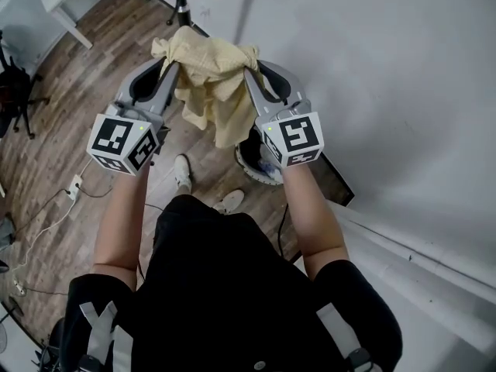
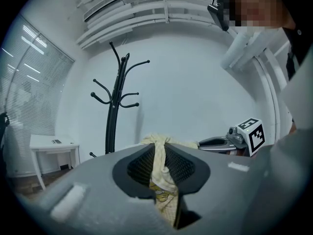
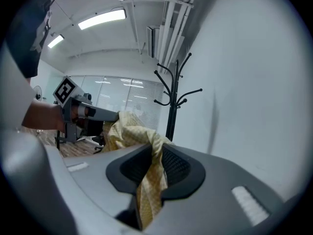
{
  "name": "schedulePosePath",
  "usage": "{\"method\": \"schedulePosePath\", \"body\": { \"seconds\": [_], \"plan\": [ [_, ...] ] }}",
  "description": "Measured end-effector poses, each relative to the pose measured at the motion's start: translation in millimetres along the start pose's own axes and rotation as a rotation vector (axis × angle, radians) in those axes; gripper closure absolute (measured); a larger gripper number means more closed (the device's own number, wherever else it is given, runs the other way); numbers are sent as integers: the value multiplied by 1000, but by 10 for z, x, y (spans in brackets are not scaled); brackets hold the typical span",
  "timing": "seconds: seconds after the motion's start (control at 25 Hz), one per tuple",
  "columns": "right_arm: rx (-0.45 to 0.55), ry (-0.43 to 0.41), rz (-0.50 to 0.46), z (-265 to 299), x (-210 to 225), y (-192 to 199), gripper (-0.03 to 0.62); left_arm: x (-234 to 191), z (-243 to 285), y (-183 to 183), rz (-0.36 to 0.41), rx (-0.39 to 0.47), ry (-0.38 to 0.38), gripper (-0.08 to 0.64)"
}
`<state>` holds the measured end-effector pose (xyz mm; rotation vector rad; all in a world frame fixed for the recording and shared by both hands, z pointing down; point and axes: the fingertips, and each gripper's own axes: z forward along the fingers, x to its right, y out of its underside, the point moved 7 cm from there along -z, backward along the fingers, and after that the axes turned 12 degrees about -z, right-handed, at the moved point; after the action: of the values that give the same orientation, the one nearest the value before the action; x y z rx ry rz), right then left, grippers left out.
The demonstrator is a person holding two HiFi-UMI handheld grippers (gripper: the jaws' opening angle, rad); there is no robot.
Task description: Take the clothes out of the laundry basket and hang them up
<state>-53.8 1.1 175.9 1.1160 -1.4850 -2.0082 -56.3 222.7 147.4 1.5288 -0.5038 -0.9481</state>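
A yellow cloth point(image 1: 208, 76) hangs bunched in the upper middle of the head view, high above the wood floor point(image 1: 77, 99). The left gripper point(image 1: 171, 67) pinches its left end and the right gripper point(image 1: 249, 72) its right end, with a loose fold sagging between them. Each gripper view shows its own jaws nearly together on a twist of the fabric, which runs through the narrow gap and spills out below. A black coat rack point(image 2: 116, 106) stands by the white wall point(image 2: 195, 82) — centre-left in the left gripper view, near the middle in the right gripper view.
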Motion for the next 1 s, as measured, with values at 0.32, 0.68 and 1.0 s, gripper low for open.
{"method": "schedulePosePath", "body": {
  "seconds": [0.32, 0.68, 1.0],
  "plan": [
    [5, 45, -32, 777, -138, -406, 515, -830, 31, -445, 14, 29, 37, 499],
    [-34, 112, -42, 1770, -12, -531, 515, -1788, 449, -762, 16, 22, 89, 497],
    [-126, 119, -38, 2570, 62, -184, 514, -2566, 913, -542, -5, -43, 55, 497]
  ]
}}
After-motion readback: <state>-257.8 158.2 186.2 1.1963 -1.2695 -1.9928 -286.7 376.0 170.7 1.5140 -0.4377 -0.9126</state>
